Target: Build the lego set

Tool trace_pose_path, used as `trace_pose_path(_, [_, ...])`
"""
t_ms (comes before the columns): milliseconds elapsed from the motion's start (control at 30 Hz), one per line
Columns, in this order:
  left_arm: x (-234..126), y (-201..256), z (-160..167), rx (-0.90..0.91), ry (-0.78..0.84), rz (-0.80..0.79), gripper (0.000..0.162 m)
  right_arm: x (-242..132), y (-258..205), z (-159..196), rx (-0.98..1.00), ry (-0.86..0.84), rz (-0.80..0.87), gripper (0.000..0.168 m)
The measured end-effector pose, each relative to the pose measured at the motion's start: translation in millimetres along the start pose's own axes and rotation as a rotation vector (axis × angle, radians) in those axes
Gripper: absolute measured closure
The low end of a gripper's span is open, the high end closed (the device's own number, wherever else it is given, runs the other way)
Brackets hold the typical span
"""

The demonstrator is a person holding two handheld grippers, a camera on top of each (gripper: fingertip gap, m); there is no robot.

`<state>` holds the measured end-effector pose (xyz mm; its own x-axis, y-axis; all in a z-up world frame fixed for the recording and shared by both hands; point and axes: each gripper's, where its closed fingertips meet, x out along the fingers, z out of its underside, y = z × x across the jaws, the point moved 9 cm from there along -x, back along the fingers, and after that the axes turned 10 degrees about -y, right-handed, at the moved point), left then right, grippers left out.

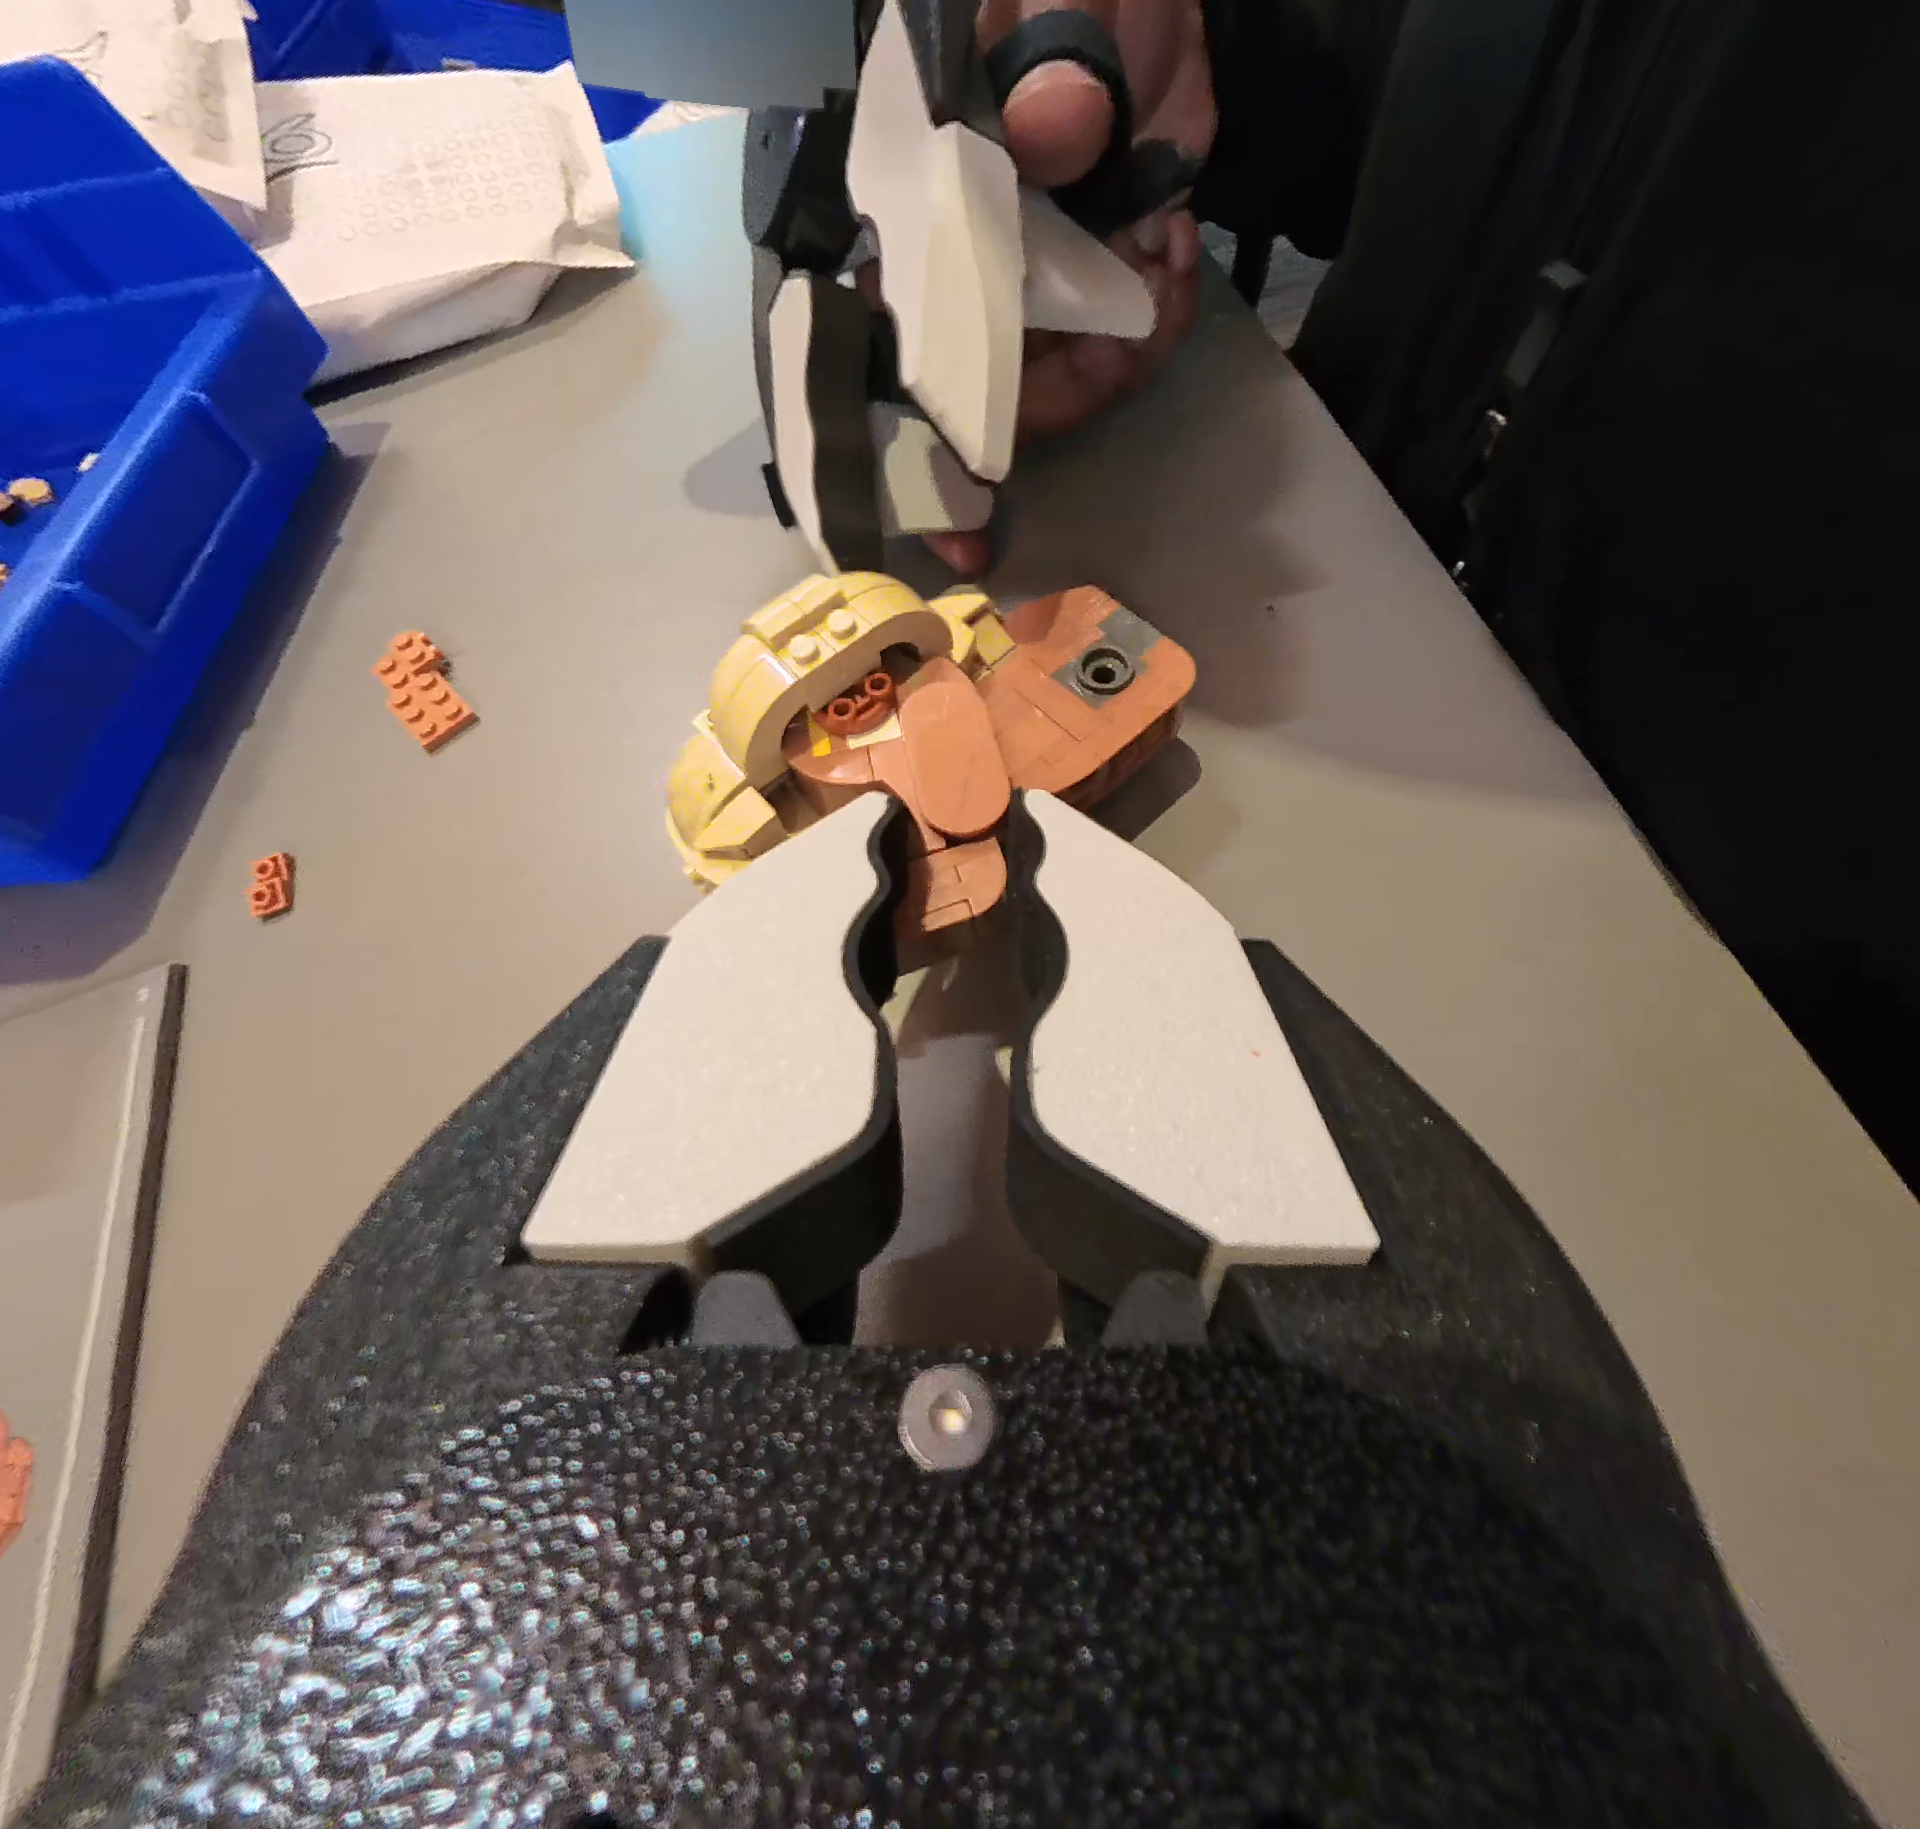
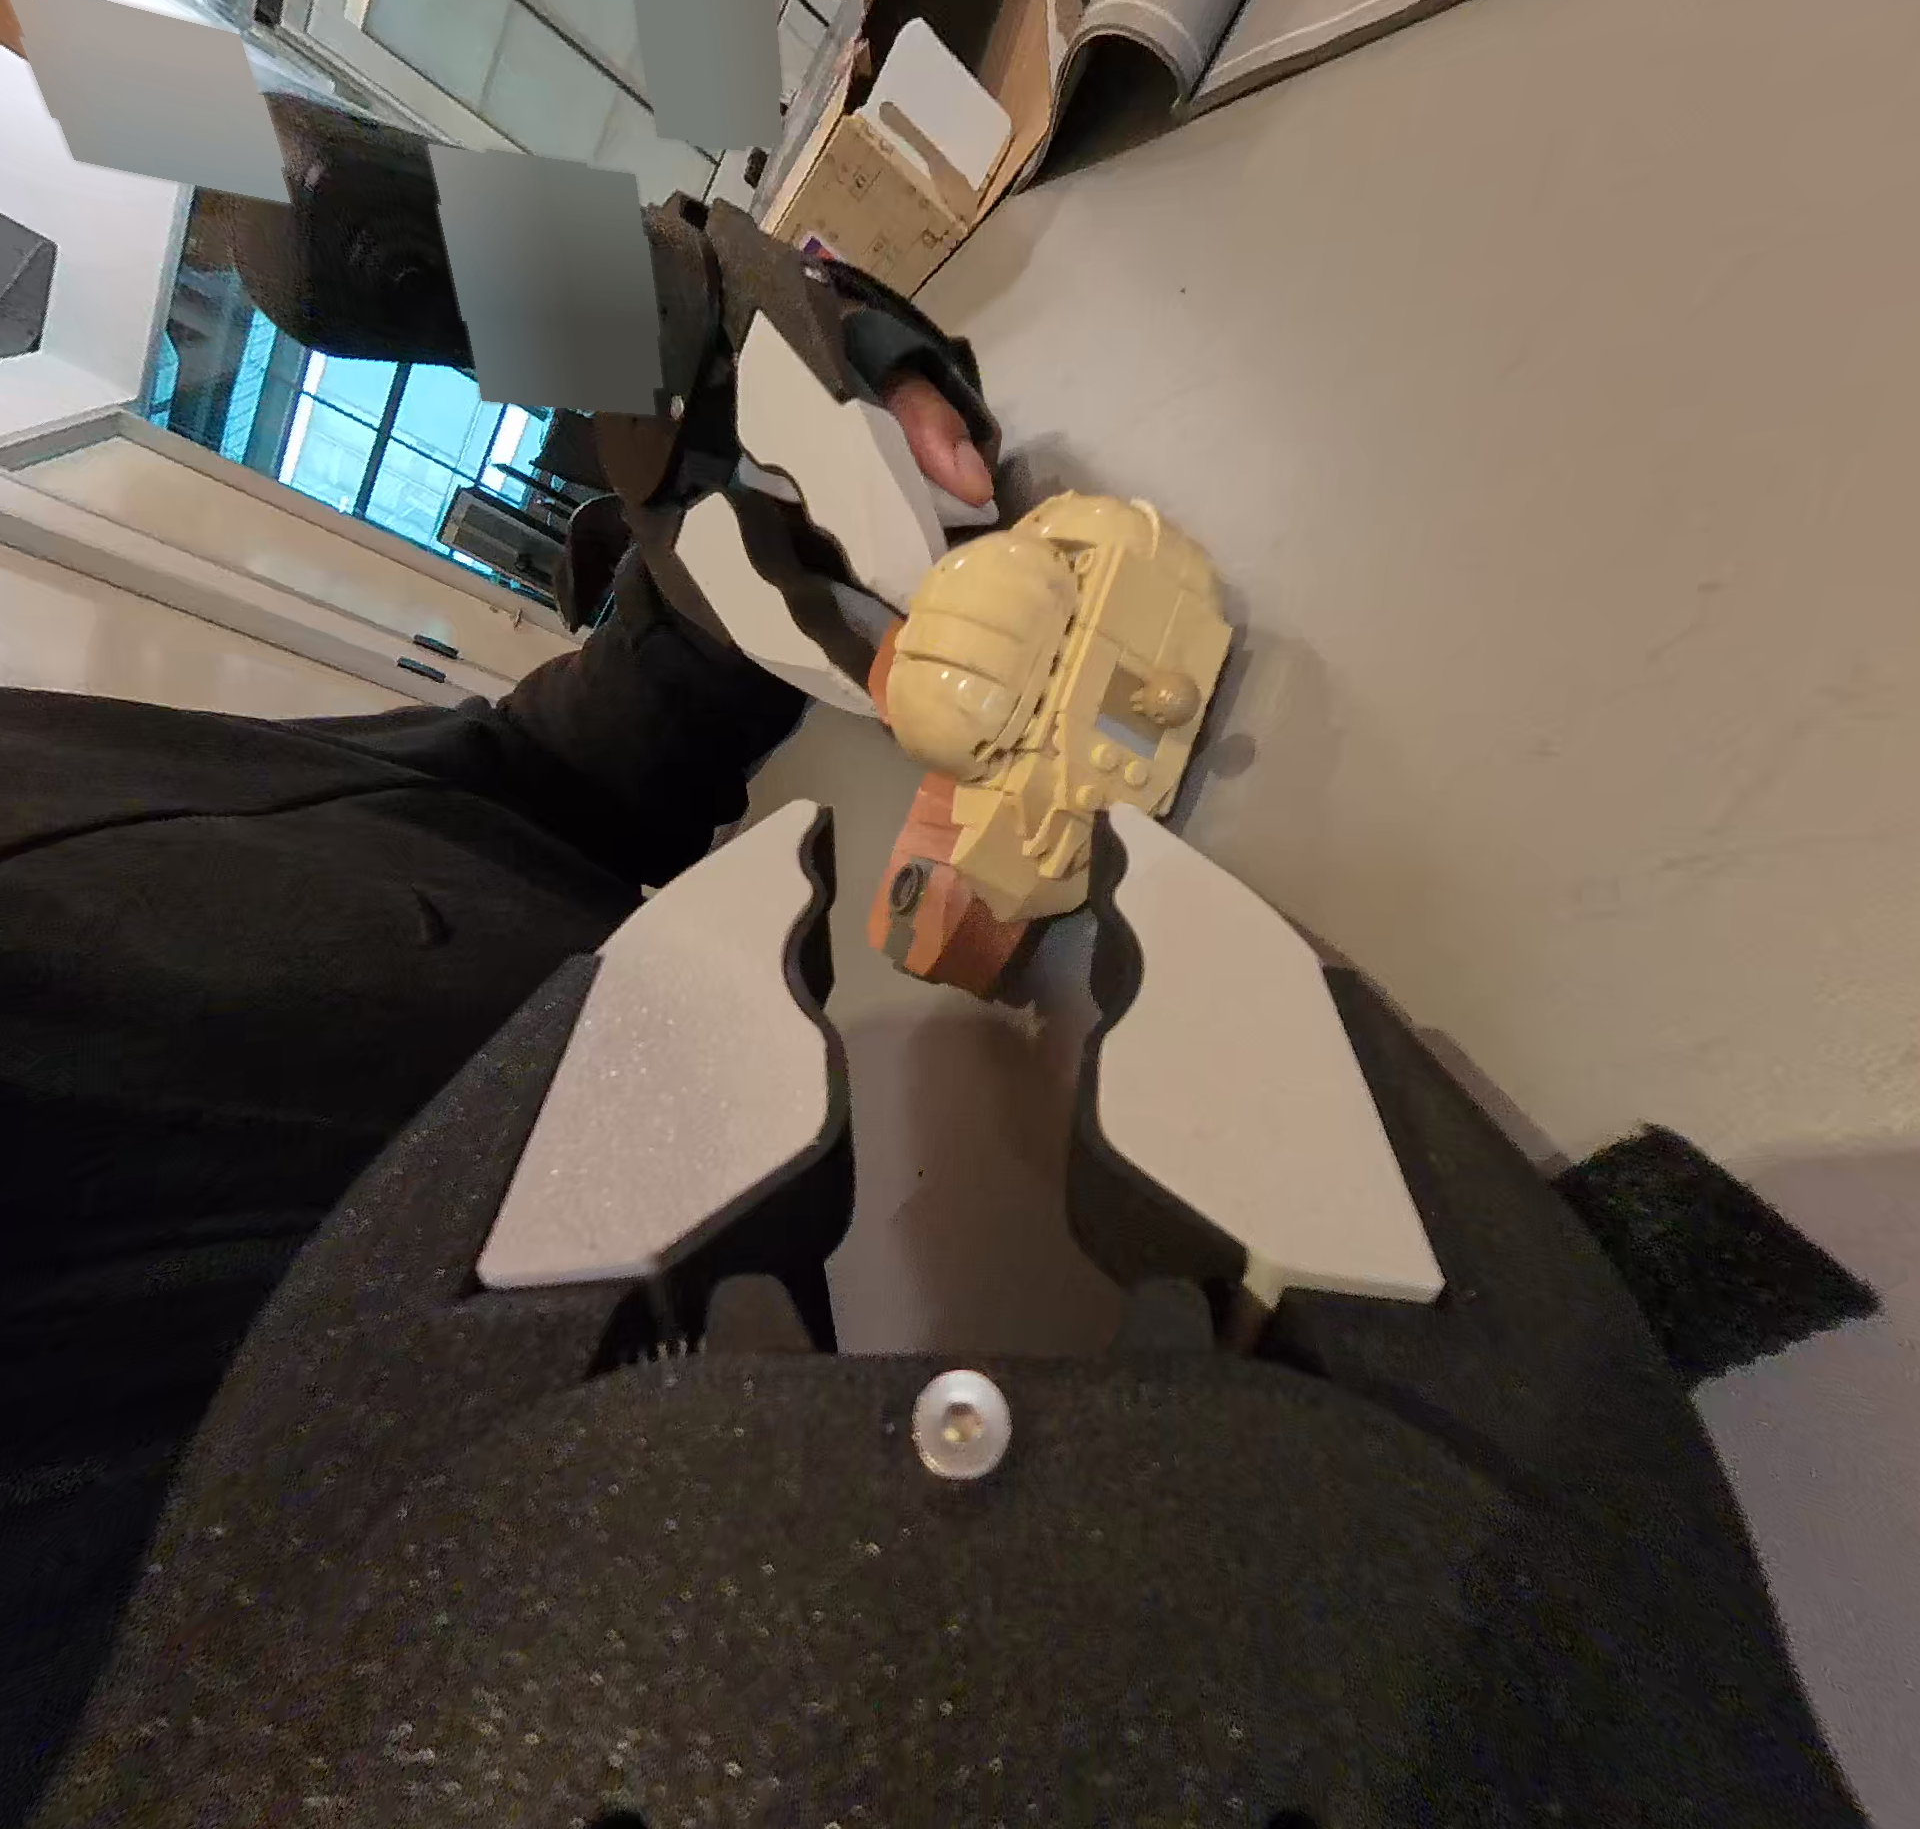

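At far left my blue bin (image 1: pixel 135 491) crowds the grey table (image 1: pixel 540 553); loose orange plates (image 1: pixel 424 690) lie on bare space beside it. My left tongs (image 1: pixel 951 844) pinch the lego model (image 1: pixel 914 730) mid-table. My right tongs (image 2: pixel 961 844) are spread around its brown end, near the table's right edge.

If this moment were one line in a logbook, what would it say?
left hand-held gripper: shut on tan-and-brown lego model | right hand-held gripper: open beside model | model: on grey table
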<state>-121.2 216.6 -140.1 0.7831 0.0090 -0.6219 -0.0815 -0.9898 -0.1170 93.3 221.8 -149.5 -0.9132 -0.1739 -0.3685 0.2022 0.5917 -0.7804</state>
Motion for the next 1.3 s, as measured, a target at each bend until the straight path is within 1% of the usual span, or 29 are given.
trace_pose_path(100, [-2, 0, 1, 0.044, 0.02, 0.012, 0.144, 2, 0, -1, 0.006, 0.013, 0.004, 0.121])
trace_pose_path(233, [-4, 0, 1, 0.091, 0.043, -0.014, 0.144, 4, -2, 0, -0.005, 0.009, 0.004, 0.121])
trace_pose_path(433, [-10, 0, 1, 0.112, 0.102, -0.042, 0.145, 3, -2, 0, 0.009, 0.024, -0.001, 0.118])
trace_pose_path(600, [-18, 2, -3, 0.144, 0.125, -0.046, 0.144, 6, -2, -4, 0.055, 0.048, -0.098, 0.103])
trace_pose_path(800, [-32, 2, -8, 0.188, 0.179, -0.065, 0.144, 14, -1, -14, 0.072, 0.06, -0.174, 0.085])
trace_pose_path(900, [-33, 3, -9, 0.214, 0.169, -0.065, 0.144, 18, -4, -17, 0.064, 0.055, -0.195, 0.079])
trace_pose_path(1067, [-30, 6, -10, 0.256, 0.14, -0.089, 0.144, 22, -6, -21, 0.047, 0.051, -0.182, 0.072])
trace_pose_path(1300, [-24, 7, -11, 0.303, 0.071, -0.084, 0.144, 25, -6, -24, 0.017, 0.034, -0.114, 0.072])
